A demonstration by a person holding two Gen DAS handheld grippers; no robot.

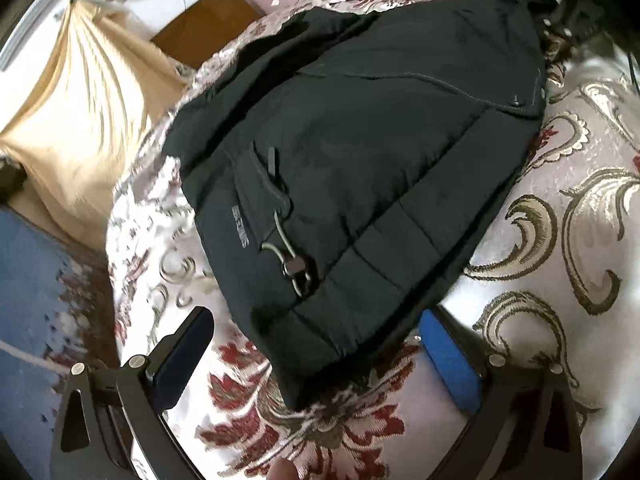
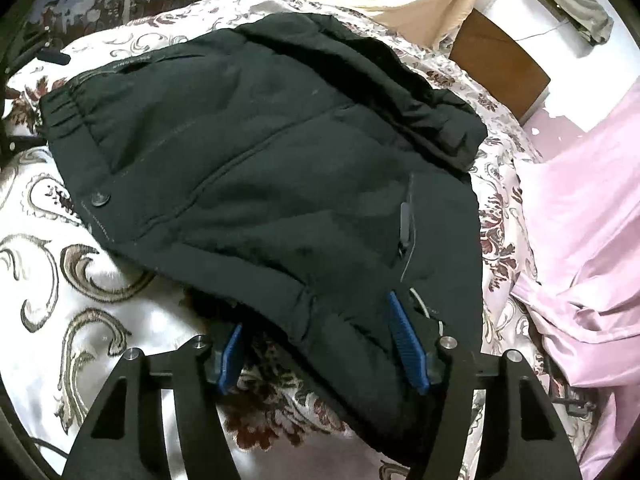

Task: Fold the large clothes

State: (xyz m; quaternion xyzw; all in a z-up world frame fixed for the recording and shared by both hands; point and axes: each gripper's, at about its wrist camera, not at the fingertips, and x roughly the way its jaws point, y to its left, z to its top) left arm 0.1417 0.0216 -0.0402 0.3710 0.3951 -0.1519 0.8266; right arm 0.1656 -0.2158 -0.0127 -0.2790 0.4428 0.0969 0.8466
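Black jacket (image 1: 360, 152) folded, hem toward camera

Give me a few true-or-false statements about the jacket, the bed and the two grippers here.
1. The jacket is black. True.
2. The jacket hangs on a hook. False: it lies on the patterned bedspread.
3. The left gripper grips the jacket. False: its jaws stand wide, and the hem only lies between them.
4. The right gripper has the jacket's hem between its blue pads. True.
5. A pink cloth lies beside the jacket. True.
6. The bedspread is plain white. False: it bears scroll and red flower patterns.
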